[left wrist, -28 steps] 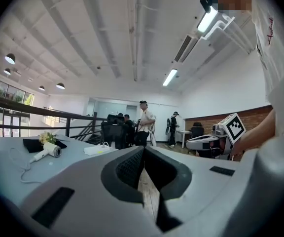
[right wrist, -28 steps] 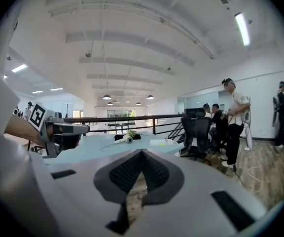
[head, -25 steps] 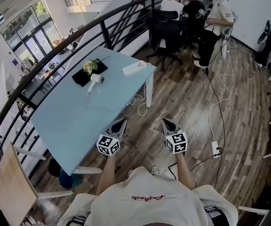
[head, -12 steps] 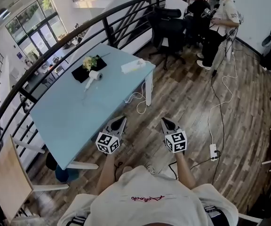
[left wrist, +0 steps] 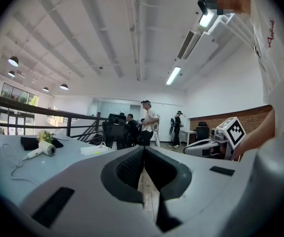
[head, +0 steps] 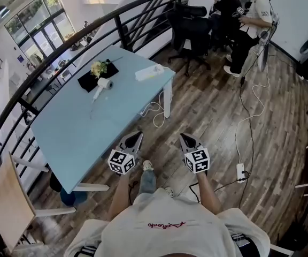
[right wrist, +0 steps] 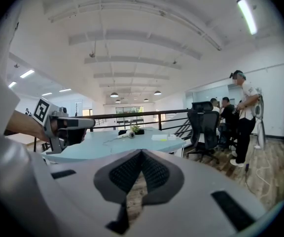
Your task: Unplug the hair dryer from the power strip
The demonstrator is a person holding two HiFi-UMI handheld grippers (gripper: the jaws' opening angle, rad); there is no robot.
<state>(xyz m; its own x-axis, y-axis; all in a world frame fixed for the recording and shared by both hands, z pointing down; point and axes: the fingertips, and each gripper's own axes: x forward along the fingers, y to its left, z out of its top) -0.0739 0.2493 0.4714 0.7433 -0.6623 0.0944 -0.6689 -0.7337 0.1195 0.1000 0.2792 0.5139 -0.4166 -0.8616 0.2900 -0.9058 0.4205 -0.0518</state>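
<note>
**Hair dryer on far end of blue table; both grippers clenched and empty**

A white hair dryer (head: 101, 85) is seen lying on its side on the light blue table (head: 79, 133), towards the far end and close to the railing. Its round barrel is laid just beside a black cloth (head: 90, 82) on which a small bunch of yellow flowers (head: 97, 67) rests. The handle is pointed towards the near end of the table, and a thin pale cord is trailed from it across the tabletop. A white power strip (head: 149, 73) is placed near the far right corner of the table, well apart from the dryer. A yellow-green mark is shown on it in the right gripper view. Whether the dryer's cord is plugged into it cannot be made out. A white cable (head: 155, 111) is hung in loops off the table edge below that corner.

The left gripper (head: 137, 136) and the right gripper (head: 183, 137) are held over the wooden floor, off the table's near end and well apart from the dryer. The jaws of each are pressed together with nothing between them.

No brand or label can be read on the dryer or the strip. Black-and-white square markers are carried on each gripper's cube. Red script is printed on the person's white shirt (head: 167, 229), but its letters cannot be read.
</note>
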